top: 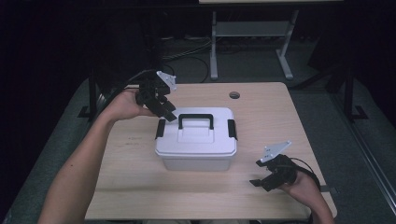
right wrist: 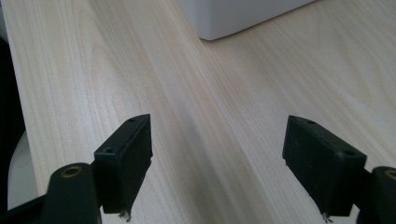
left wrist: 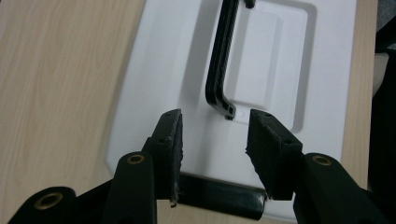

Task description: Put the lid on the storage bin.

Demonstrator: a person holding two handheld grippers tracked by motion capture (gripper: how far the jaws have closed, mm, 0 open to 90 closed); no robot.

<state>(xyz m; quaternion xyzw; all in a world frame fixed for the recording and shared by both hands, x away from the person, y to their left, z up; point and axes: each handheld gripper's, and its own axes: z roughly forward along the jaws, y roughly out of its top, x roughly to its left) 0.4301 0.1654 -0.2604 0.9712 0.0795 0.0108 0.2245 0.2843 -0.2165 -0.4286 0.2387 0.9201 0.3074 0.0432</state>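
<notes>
A white lidded box (top: pixel 196 140) stands mid-table, with a black carry handle (top: pixel 196 120) lying on its lid and a black latch on each end (top: pixel 160 128) (top: pixel 232 129). My left gripper (top: pixel 167 113) hovers over the box's left end, open. In the left gripper view its jaws (left wrist: pixel 214 135) stand partly apart over the lid (left wrist: pixel 159 70), the near latch (left wrist: pixel 219 198) below them and the handle (left wrist: pixel 218 70) beyond; nothing is pinched. My right gripper (top: pixel 259 183) is open near the table's front right, with bare wood between its jaws (right wrist: pixel 217 154) and a box corner (right wrist: pixel 233 16) farther off.
The wooden table (top: pixel 130 154) has a cable hole (top: pixel 234 95) at its back edge. Behind it stand a metal desk frame (top: pixel 252 42) and cables on the dark floor. Bare wood lies left, right and in front of the box.
</notes>
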